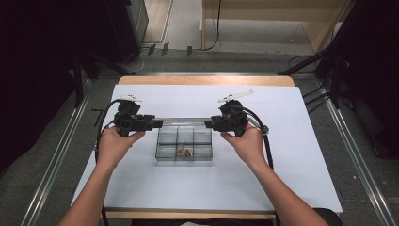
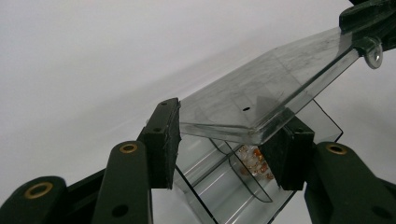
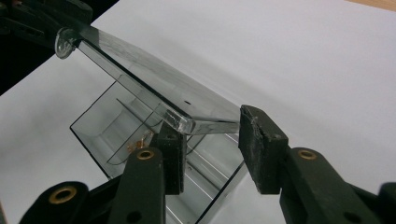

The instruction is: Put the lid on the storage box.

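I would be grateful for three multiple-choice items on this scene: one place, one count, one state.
1. Where in the clear plastic compartment box do the small orange-brown pieces lie?
A near middle compartment
B far left compartment
C on the table

2. How many compartments has it?
A four
B six
C nine

3. The clear flat lid is:
A shut on the box
B flat on the table
C raised, one end in each claw

A: they sit centre front.
B: two rows of three.
C: left claw and right claw hold its ends.
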`<state>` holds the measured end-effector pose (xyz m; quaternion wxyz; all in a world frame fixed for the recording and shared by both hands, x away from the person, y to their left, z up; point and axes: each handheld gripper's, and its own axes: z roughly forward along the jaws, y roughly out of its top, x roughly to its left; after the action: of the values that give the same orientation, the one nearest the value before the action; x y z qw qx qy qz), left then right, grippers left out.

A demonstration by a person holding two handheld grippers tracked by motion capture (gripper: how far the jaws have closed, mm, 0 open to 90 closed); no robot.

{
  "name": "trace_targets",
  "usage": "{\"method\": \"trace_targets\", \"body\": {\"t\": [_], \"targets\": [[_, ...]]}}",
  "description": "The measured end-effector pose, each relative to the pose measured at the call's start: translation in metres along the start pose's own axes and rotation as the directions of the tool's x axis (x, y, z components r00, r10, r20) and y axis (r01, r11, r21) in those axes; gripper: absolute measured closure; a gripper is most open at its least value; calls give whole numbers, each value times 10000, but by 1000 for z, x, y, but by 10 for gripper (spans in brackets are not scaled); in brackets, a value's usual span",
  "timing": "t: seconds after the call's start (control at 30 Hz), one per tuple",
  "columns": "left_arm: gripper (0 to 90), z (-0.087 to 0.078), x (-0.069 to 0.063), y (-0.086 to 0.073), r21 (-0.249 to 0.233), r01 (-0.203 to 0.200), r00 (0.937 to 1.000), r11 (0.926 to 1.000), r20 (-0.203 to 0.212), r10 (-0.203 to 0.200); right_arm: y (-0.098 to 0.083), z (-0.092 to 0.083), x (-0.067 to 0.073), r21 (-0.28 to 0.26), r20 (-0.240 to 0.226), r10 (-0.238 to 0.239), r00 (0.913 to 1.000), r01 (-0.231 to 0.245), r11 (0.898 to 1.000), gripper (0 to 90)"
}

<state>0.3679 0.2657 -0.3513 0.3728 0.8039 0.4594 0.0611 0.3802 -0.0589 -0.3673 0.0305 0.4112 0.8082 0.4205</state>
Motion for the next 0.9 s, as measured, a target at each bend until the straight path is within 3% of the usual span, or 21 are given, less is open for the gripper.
{"method": "trace_targets", "body": {"t": [0.9], "targets": [[497, -8, -7, -12, 62, 72, 9999, 10000, 81, -73, -9, -8, 8, 12, -125, -59, 9999, 59, 10000, 619]]}}
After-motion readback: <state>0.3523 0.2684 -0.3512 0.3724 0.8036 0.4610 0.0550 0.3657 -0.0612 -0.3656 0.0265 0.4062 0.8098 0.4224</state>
